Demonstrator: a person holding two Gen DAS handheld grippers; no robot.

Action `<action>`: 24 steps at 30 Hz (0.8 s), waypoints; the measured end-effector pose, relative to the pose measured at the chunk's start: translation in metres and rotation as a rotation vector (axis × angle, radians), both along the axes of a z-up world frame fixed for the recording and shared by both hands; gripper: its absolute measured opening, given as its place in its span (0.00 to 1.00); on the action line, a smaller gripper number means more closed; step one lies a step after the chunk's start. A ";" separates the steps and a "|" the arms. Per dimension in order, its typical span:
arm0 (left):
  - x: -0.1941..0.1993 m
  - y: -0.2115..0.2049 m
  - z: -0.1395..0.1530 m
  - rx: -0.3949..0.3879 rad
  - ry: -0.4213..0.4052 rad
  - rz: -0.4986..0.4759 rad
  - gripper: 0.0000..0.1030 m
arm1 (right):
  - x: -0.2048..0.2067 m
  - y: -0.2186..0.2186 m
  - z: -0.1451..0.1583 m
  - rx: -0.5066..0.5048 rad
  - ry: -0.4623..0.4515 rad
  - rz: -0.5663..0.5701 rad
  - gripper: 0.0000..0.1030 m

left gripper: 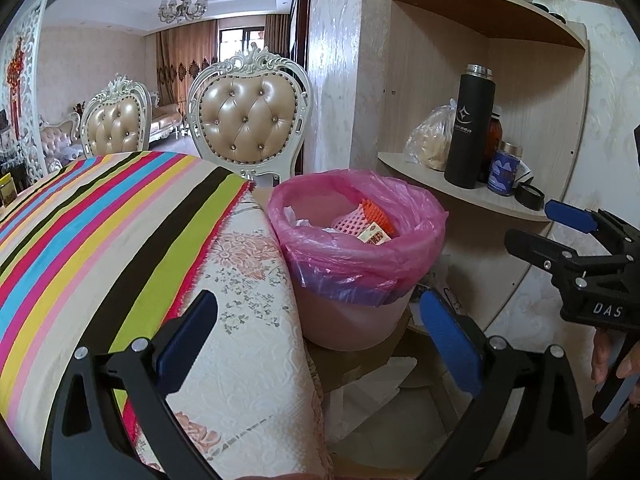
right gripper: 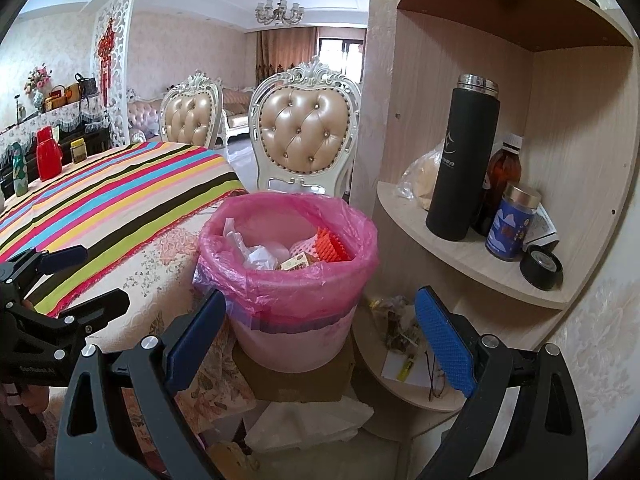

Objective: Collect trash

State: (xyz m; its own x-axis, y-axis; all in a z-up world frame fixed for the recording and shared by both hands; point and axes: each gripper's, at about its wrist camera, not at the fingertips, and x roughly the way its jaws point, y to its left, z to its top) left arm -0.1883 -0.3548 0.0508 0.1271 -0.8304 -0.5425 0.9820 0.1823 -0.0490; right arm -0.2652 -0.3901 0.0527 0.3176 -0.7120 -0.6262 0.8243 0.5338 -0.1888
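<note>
Beside one bin (right gripper: 288,280), two chairs (right gripper: 306,128)

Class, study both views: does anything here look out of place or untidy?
Yes. Loose scraps lie scattered on the lowest shelf right of the pink-lined bin, not inside it, and crumpled white paper lies on the floor below.
</note>
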 end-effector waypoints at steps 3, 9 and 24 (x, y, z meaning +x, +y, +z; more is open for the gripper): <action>0.000 0.000 0.000 0.001 -0.001 0.001 0.95 | 0.000 0.001 -0.001 -0.001 -0.003 -0.002 0.87; -0.001 -0.001 0.000 0.002 -0.002 -0.002 0.95 | -0.001 0.000 -0.001 0.001 -0.001 -0.001 0.87; -0.004 -0.001 0.000 0.000 -0.010 -0.010 0.95 | -0.003 -0.001 0.000 0.008 -0.008 -0.007 0.87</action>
State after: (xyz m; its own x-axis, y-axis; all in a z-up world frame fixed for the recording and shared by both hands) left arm -0.1919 -0.3559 0.0508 0.1246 -0.8319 -0.5408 0.9842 0.1729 -0.0392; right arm -0.2679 -0.3911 0.0526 0.3178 -0.7094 -0.6290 0.8296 0.5293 -0.1778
